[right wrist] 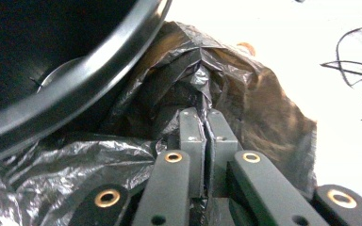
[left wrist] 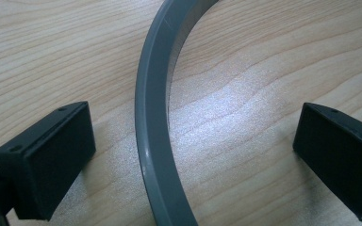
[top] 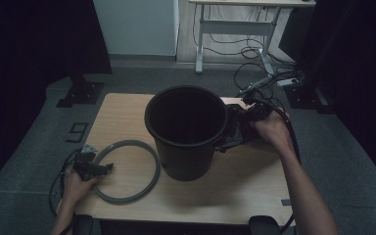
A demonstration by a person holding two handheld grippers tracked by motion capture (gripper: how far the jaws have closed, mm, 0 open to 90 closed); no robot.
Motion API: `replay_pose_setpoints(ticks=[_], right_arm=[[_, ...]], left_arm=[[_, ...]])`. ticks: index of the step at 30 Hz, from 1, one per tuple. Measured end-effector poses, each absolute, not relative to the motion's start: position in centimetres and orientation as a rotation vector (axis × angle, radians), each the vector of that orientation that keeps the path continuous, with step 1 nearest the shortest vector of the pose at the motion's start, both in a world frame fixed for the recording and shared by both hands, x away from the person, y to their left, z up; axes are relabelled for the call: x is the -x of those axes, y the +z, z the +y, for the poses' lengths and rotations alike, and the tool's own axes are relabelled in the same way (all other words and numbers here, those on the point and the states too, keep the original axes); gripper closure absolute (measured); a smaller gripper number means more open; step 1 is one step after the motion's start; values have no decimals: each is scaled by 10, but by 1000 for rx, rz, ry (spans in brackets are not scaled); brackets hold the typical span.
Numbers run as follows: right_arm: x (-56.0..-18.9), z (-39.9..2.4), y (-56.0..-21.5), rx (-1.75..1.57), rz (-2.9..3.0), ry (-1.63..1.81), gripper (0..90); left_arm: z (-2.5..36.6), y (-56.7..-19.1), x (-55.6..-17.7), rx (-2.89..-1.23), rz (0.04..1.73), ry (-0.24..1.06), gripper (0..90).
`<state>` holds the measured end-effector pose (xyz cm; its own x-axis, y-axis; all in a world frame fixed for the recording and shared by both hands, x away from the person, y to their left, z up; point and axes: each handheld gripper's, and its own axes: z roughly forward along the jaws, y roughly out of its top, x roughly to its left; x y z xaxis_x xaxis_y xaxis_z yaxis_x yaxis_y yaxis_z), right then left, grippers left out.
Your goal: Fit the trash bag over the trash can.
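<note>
On the floor (top: 39, 142), a "9" mark (top: 77, 131).

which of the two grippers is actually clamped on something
The right gripper, beside the black bin: its jaws are shut on the black plastic bag. The left gripper is open, its jaws straddling the grey ring without touching it.

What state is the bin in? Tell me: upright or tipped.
Upright: the black bin stands on the table, its open mouth facing up.
</note>
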<state>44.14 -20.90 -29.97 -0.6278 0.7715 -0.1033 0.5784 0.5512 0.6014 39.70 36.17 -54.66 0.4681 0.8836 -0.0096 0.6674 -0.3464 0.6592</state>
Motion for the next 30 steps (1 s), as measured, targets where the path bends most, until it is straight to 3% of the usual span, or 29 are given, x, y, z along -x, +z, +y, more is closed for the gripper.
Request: replay_pose_setpoints(ticks=[30], right_arm=[[-447,-165,-248,-1031,2430,822,878]], left_arm=[[362,-547,-397,-2122,1282,471,0]])
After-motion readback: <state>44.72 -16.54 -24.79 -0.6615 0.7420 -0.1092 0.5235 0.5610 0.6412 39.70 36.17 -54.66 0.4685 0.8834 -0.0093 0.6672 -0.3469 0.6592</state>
